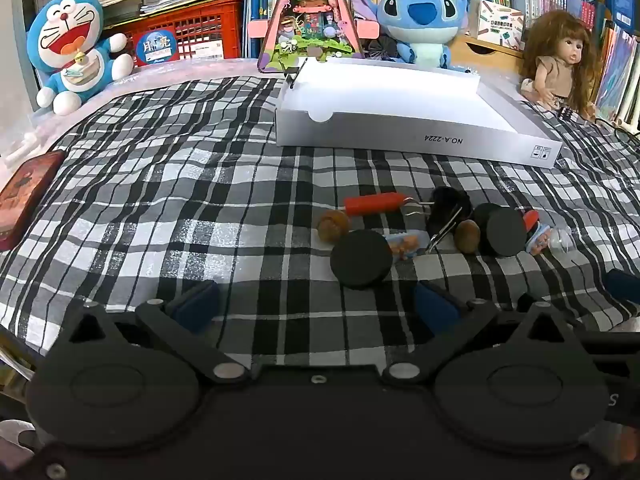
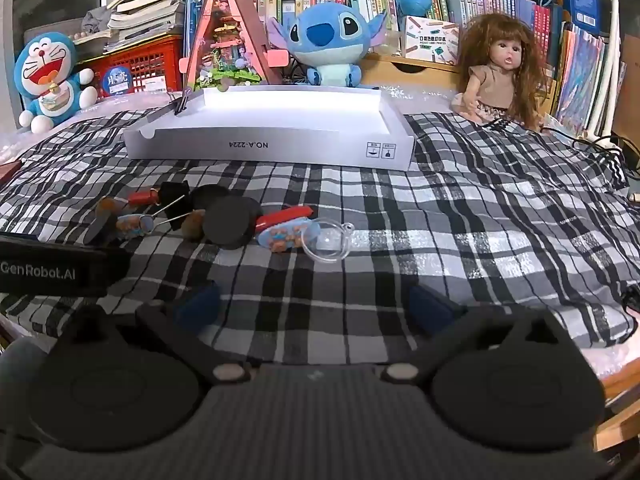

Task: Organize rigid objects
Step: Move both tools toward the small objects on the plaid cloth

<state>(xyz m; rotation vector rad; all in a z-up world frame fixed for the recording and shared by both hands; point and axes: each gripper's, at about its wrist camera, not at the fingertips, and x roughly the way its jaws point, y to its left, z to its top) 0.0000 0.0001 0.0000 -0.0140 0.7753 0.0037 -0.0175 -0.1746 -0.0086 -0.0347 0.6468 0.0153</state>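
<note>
Lying just ahead and slightly right of the wide-open, empty left gripper (image 1: 316,300), the flat black round disc (image 1: 361,253) seems nearer to it than to the equally open, empty right gripper (image 2: 316,300).

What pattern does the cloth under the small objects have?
The cloth has a black, white and grey plaid check, clearest in the right wrist view.
</note>
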